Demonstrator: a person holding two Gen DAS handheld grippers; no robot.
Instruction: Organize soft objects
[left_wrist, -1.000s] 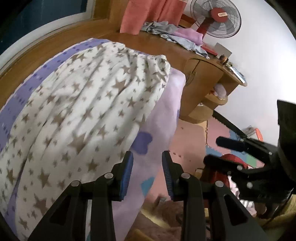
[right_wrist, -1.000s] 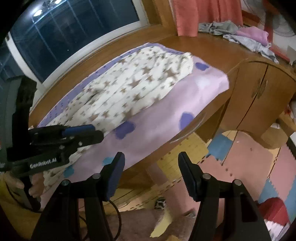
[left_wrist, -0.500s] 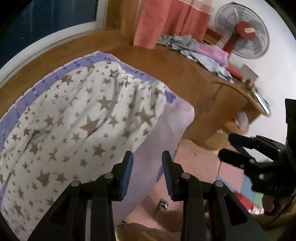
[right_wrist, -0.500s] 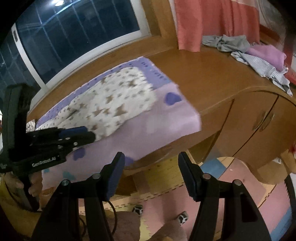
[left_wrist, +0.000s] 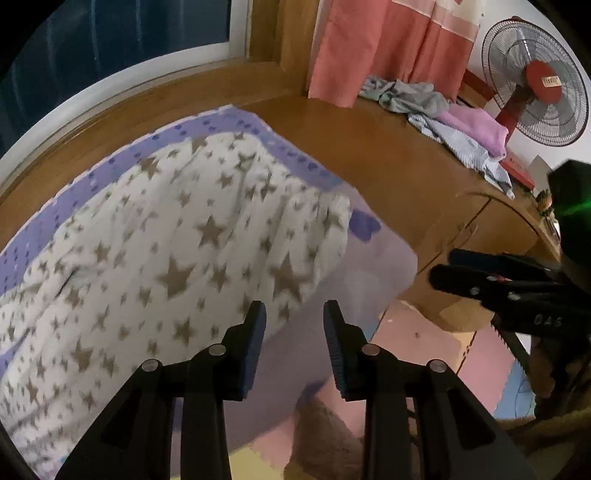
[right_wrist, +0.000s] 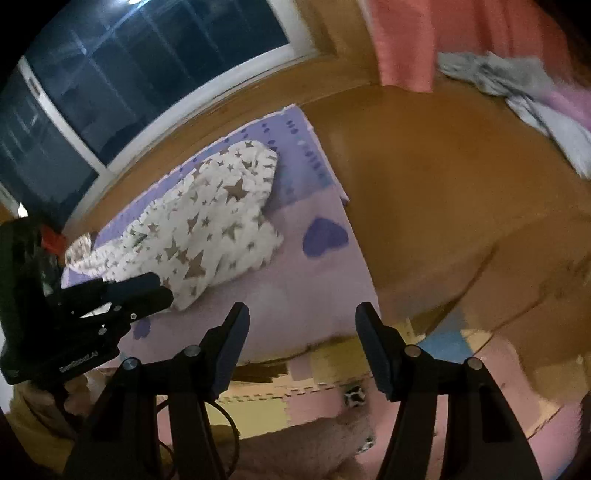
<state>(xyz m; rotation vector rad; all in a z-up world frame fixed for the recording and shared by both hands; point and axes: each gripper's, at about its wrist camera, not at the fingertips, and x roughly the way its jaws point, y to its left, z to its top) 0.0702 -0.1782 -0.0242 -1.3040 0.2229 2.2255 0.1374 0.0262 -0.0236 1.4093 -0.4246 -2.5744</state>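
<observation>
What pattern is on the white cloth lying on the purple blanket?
Brown stars on the white cloth, clearest in the left wrist view.

Both wrist views looked steeply down over the front edge of the wooden surface (left_wrist: 388, 155) toward the window. The left view sat close above the star-print cloth (left_wrist: 177, 258); the right view hung farther back and to its right. Both shared that cloth, the purple mat (right_wrist: 295, 280) beneath it — and the clothes pile (left_wrist: 443, 118) beyond.
</observation>
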